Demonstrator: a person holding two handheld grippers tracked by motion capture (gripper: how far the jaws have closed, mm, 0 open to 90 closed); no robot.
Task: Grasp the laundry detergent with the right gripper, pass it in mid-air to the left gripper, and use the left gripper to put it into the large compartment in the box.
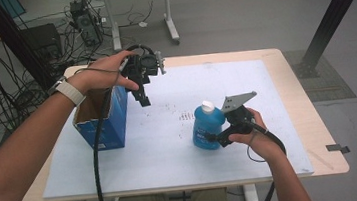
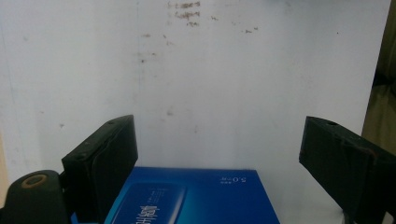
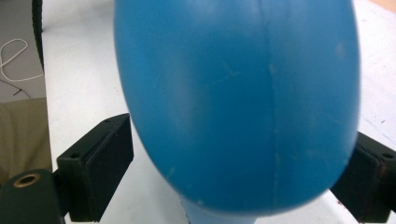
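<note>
Right gripper [image 1: 214, 138]: jaws set wide either side of the blue bottle [image 1: 208, 126], low on its body. In the right gripper view the bottle [image 3: 238, 102] bulges between the two black pads; the right-hand pad meets its side, the left-hand pad sits just beside it with a sliver of white sheet between. Not a firm clamp from what shows. No earlier look to compare, so only the stance is noted. The bottle stands upright, white cap on top, on the white sheet [image 1: 172, 151] right of the table's middle, nearer the near edge than the far one. The person's right hand [image 1: 255, 130] wraps the gripper body from the right; the grey three-cornered plate [image 1: 237, 101] sticks up just behind the bottle cap.

Left gripper [image 1: 142, 97]: jaws well apart, nothing between them. It hangs pointing down above the right-hand edge of the open blue carton [image 1: 102, 123]. In the left gripper view the carton's printed blue face [image 2: 191, 198] lies below and between the jaws, untouched. The carton stands near the sheet's left edge, toward the far left corner of the table [image 1: 324, 165], well apart from the bottle.

Faint brown specks [image 1: 184, 115] mark the sheet between carton and bottle.
</note>
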